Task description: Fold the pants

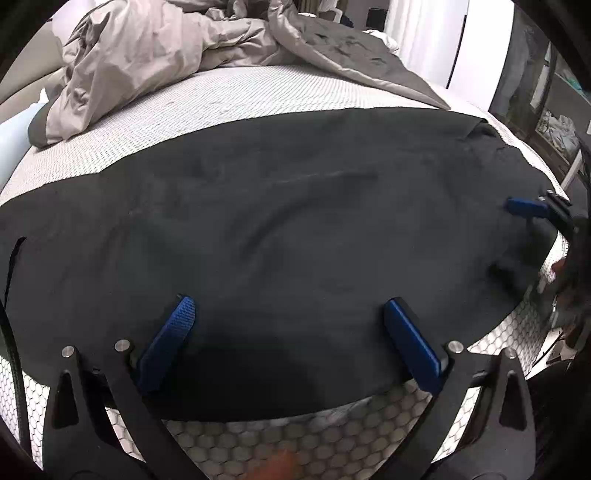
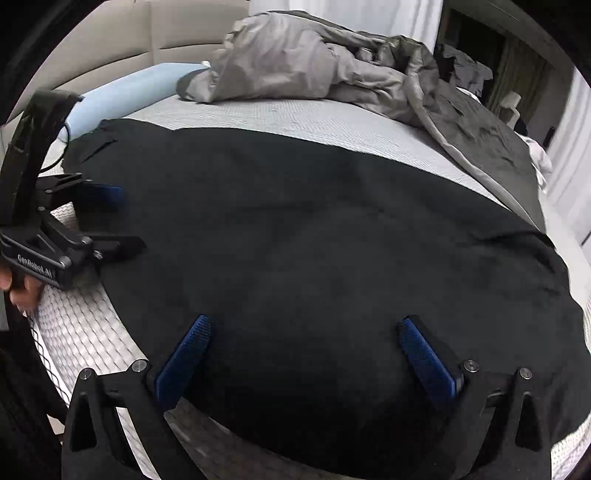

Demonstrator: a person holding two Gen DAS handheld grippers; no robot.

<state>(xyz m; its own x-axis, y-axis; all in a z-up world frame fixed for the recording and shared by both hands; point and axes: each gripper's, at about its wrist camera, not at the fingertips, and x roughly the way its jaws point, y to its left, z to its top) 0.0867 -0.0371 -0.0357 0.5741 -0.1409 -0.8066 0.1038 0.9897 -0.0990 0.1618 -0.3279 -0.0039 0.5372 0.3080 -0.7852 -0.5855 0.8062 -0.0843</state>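
Black pants (image 1: 280,229) lie spread flat along the near edge of a white mattress (image 1: 207,99); they also fill the right wrist view (image 2: 314,236). My left gripper (image 1: 290,306) is open, its blue fingers resting on the pants near their front edge, nothing between them. My right gripper (image 2: 304,326) is open too, its fingers on the pants near the front edge. Each gripper shows in the other's view: the right one (image 1: 517,236) at the pants' right end, the left one (image 2: 110,218) at their left end.
A rumpled grey duvet (image 1: 155,55) is heaped at the back of the bed, also in the right wrist view (image 2: 332,70). A light blue pillow (image 2: 125,96) lies by the beige headboard (image 2: 110,44). White curtains (image 1: 424,33) and a dark shelf (image 1: 546,110) stand beyond the bed.
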